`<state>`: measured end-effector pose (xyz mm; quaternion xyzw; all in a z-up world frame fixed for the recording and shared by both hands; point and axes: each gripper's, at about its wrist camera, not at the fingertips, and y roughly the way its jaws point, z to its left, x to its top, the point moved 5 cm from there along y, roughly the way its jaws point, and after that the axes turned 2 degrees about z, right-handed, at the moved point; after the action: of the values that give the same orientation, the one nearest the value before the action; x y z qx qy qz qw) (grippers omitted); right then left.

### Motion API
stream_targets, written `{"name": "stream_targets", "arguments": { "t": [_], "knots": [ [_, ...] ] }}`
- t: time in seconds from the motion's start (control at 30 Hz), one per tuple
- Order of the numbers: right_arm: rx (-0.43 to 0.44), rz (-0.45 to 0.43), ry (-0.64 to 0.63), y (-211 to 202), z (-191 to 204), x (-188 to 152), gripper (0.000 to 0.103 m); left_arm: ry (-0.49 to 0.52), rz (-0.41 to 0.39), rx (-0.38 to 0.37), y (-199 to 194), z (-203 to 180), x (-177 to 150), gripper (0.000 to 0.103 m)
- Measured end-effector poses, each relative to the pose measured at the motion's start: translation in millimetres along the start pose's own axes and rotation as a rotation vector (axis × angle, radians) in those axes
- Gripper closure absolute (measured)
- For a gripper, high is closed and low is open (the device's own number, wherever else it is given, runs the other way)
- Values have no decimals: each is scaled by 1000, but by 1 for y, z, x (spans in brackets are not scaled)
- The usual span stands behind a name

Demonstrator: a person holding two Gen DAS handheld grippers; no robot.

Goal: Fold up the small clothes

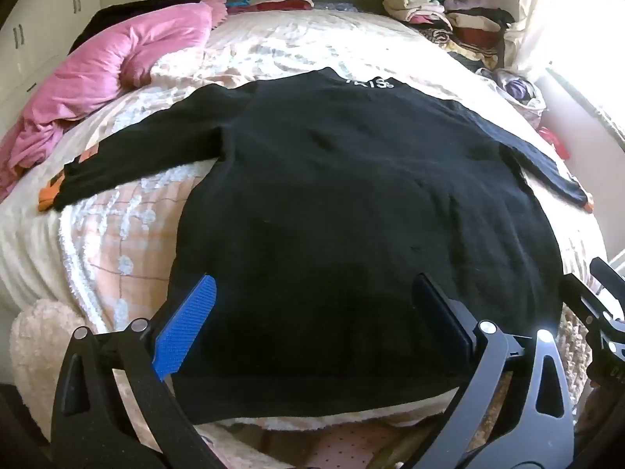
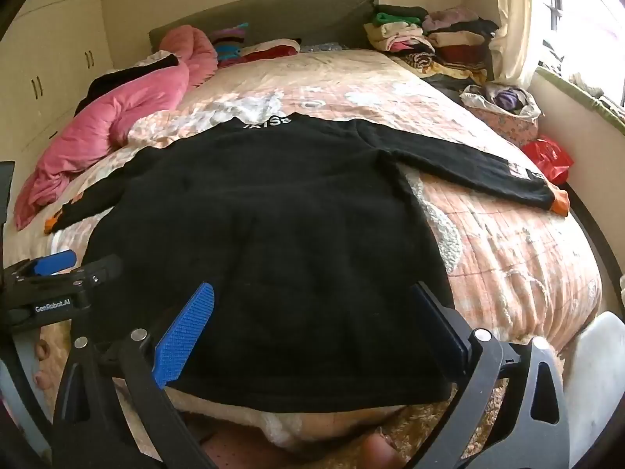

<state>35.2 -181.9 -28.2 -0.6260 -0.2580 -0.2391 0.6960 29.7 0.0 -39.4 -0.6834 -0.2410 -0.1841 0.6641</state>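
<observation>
My left tongs [image 1: 312, 324] and right tongs [image 2: 312, 328] hover spread apart, empty, above the hem at six o'clock of a black sweater [image 1: 343, 195] lying flat on the bed [image 1: 273, 51].

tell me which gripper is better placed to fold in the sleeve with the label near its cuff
Right. That sleeve lies on the right gripper's side of the sweater; the left gripper sits toward the other sleeve. Both are open, holding nothing.
</observation>
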Motion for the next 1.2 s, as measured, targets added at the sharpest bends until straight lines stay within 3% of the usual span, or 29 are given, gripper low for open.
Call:
{"name": "stream_targets", "arguments": {
  "t": [1.2],
  "knots": [
    [-4, -1, -30, -4, 5, -2, 4, 1, 4, -1, 0, 0, 0, 9]
  ]
}}
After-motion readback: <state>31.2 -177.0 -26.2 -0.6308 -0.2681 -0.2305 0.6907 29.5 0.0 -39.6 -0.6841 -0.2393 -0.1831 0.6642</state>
